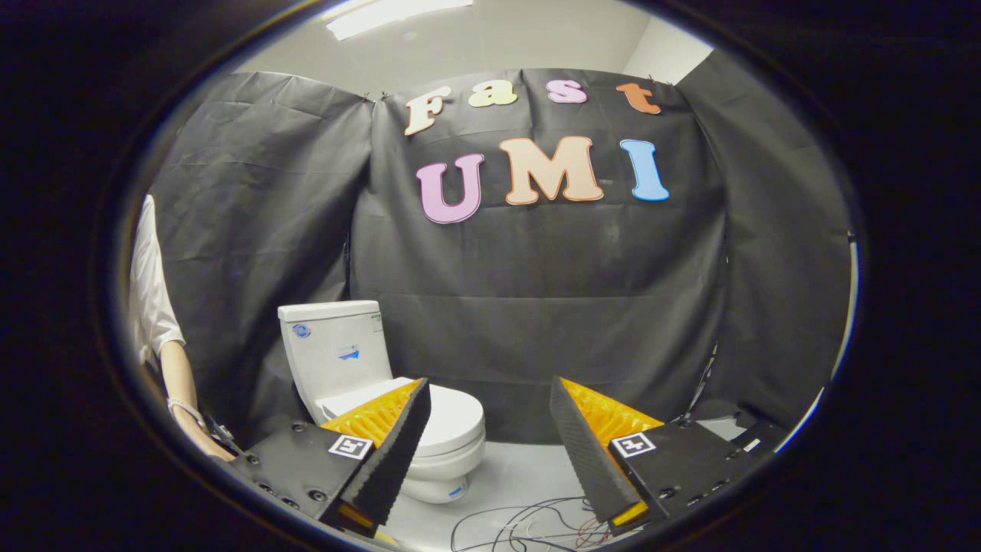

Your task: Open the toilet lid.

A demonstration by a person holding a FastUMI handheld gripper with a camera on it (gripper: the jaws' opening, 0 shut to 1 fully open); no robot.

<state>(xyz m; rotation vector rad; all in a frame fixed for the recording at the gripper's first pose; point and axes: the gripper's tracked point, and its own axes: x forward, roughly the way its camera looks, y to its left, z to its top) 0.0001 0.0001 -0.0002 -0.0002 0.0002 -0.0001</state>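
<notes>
A white toilet (360,360) stands on the floor against the booth's cloth wall, beyond my left finger. Its tank rises behind the bowl, and its lid (452,418) lies flat and closed on the seat. My left finger (398,452) overlaps the near side of the bowl in the picture but is well short of it. My gripper (490,395) is open, fingers wide apart, nothing between them. The toilet sits ahead and to the left of the gap between the fingers.
A person's arm and white sleeve (153,307) are at the left, beside the toilet. Loose cables (529,525) lie on the pale floor (521,471) just ahead of the fingers. Black cloth walls close the booth behind and to both sides.
</notes>
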